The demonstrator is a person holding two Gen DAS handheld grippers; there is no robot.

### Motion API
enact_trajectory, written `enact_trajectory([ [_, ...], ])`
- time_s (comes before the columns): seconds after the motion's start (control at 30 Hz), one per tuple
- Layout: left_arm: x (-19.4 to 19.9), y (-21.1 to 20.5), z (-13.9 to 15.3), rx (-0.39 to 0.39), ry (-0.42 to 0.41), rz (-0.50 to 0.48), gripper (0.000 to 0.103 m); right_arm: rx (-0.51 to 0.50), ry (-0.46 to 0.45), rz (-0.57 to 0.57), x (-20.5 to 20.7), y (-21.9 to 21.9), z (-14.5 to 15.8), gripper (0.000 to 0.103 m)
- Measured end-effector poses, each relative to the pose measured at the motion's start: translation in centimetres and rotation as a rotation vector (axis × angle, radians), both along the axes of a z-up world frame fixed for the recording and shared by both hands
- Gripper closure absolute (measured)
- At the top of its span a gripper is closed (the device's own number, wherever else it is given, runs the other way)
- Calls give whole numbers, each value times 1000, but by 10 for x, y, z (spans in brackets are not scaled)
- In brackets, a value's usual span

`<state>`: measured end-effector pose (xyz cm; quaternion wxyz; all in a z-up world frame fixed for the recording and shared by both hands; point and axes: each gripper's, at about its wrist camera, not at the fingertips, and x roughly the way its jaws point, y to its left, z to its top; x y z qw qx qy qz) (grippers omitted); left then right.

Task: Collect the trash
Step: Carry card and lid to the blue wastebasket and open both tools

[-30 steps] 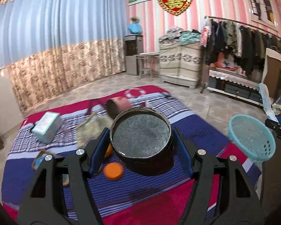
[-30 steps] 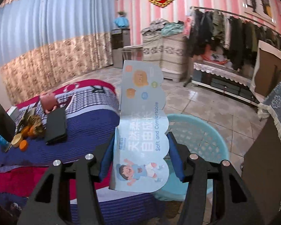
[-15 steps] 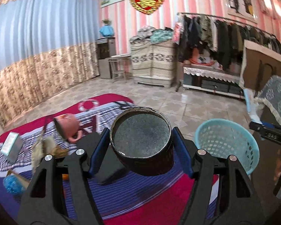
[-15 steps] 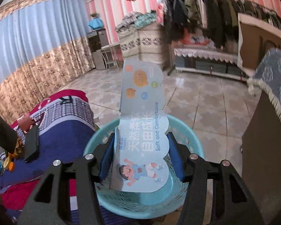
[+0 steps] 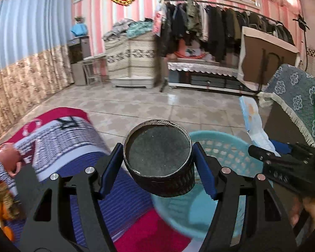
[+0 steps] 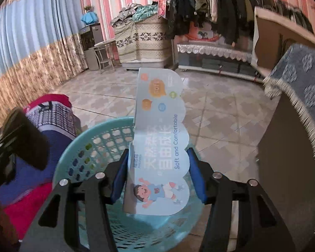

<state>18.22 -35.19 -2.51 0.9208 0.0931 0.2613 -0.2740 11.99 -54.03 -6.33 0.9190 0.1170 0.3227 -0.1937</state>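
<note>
My left gripper (image 5: 157, 168) is shut on a round black box (image 5: 158, 157) with a grey inside, held over the near left rim of the turquoise basket (image 5: 226, 147). In the right wrist view my right gripper (image 6: 157, 174) is shut on a light-blue printed card (image 6: 159, 142), which stands up over the same basket (image 6: 92, 138). The right gripper (image 5: 260, 153) and its card (image 5: 252, 117) also show at the right of the left wrist view. At the left edge of the right wrist view, the black box (image 6: 25, 138) appears blurred.
A striped red, white and blue blanket (image 5: 69, 136) lies left of the basket with a pink cup (image 5: 8, 155) and orange scraps (image 5: 2, 210) on it. A cabinet under a blue patterned cloth (image 6: 298, 79) stands close on the right. Tiled floor (image 6: 210, 105) stretches beyond to a clothes rack.
Both grippers have swung right and down toward the basket. The left one carried the black box from over the blanket to the basket's rim; the right one brought the card over the basket.
</note>
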Motion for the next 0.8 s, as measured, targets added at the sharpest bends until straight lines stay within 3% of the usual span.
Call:
enact_trajectory([
  [0.23,17,-41,-27,46,57,-70,37,40,-21,-97,-18,-25,7,49],
  [0.47,22,-54,-38,57,78,-86,36,50,10,-105,-12,-17,3,49],
  [0.5,22,-52,-37,60,72,-82,34,53,8,-104,-11,-16,4,49],
  [0.57,23,-47,-36,56,64,-63,20,53,3,-102,-10,-14,5,49],
  [0.8,39,-7,-19,20,53,45,8,58,7,-72,-1,-1,5,49],
])
